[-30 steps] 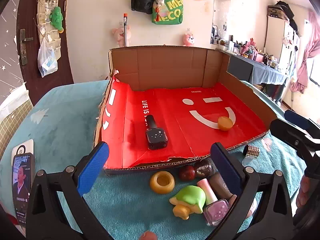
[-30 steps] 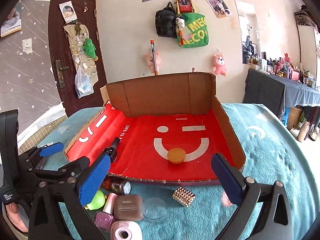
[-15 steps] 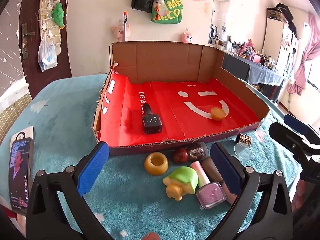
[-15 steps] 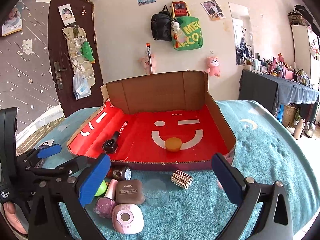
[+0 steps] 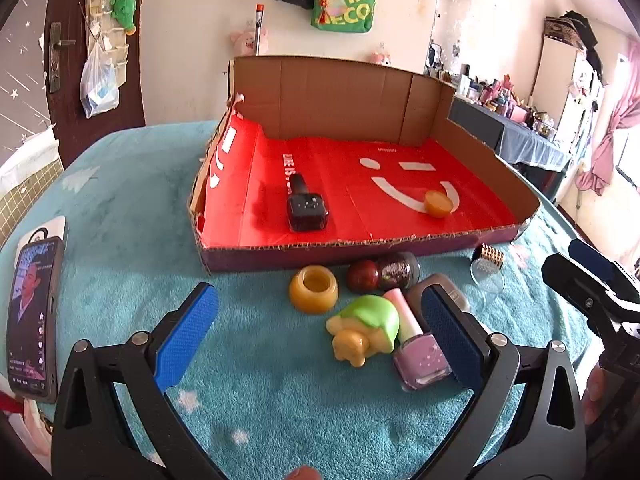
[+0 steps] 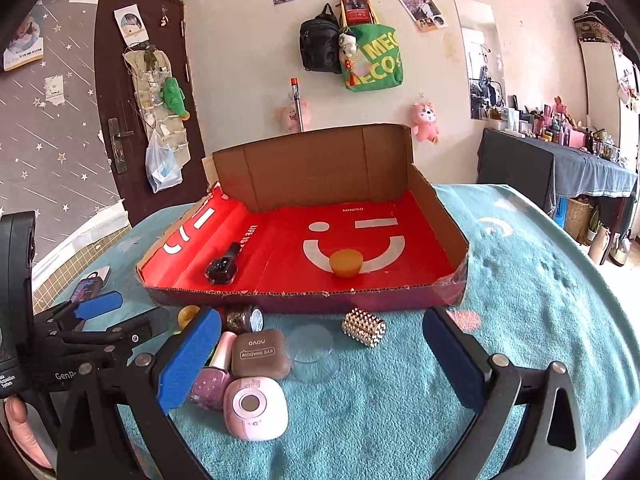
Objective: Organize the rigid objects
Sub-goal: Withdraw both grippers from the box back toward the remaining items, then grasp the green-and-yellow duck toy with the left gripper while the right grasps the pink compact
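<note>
Left view: gripper wide, empty, above turtle and polish, clustered before box, ready for loading

Right view: gripper wide, empty, over disc and compact; black bottle, cap inside box already

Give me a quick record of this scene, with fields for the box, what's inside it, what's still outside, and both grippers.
box: red-lined cardboard box on teal blanket
inside: black bottle, orange cap
outside, by the front wall: yellow ring, green toy, pink nail polish, eyeshadow case, pink device
left gripper: open, empty
right gripper: open, empty
</note>
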The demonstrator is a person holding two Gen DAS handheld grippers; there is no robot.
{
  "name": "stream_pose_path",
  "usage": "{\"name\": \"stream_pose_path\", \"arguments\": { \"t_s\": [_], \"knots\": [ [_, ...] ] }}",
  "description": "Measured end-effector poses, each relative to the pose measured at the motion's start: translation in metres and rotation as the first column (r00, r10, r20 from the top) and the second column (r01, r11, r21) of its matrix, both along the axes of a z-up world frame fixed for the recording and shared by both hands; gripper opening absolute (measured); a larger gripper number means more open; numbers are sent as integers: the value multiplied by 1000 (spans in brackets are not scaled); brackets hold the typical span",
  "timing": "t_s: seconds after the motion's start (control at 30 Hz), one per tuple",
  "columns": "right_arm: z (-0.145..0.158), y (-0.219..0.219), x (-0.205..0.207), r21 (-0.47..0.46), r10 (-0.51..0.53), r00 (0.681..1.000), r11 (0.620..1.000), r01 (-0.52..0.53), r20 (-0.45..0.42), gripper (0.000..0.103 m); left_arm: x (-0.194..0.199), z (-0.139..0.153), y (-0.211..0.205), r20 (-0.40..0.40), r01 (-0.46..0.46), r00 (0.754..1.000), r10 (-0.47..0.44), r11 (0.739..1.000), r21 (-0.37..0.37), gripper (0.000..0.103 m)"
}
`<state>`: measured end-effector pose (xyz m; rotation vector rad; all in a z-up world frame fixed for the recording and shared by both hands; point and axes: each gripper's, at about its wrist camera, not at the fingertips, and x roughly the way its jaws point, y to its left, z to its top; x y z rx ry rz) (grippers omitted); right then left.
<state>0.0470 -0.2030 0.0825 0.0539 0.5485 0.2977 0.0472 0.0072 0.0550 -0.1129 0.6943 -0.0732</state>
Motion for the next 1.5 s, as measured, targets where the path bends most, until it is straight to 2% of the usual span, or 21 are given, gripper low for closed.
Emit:
{"name": "stream_pose_path", "arguments": {
  "t_s": [0.2,0.5,0.9,1.5],
  "knots": [
    [-7,-1,-3,8,9,1000,1000,-9,-28,103,-2,-12,1,-48,-2,999,0,1000,-26,103],
    [-15,1,-9,3,23,999,1000,-23,-43,103,-8,-21,-2,-65,-15,998,15,1000,-4,103],
    [-33,-2,-13,-24,11,995,1000,-14,-99,103,-4,-35,-3,-107,-24,994,22,1000,-19,103],
    [-57,22,-20,-67,96,984,992,-107,-153,103,17,-43,-2,-130,-33,991,24,997,-67,103]
  ]
}}
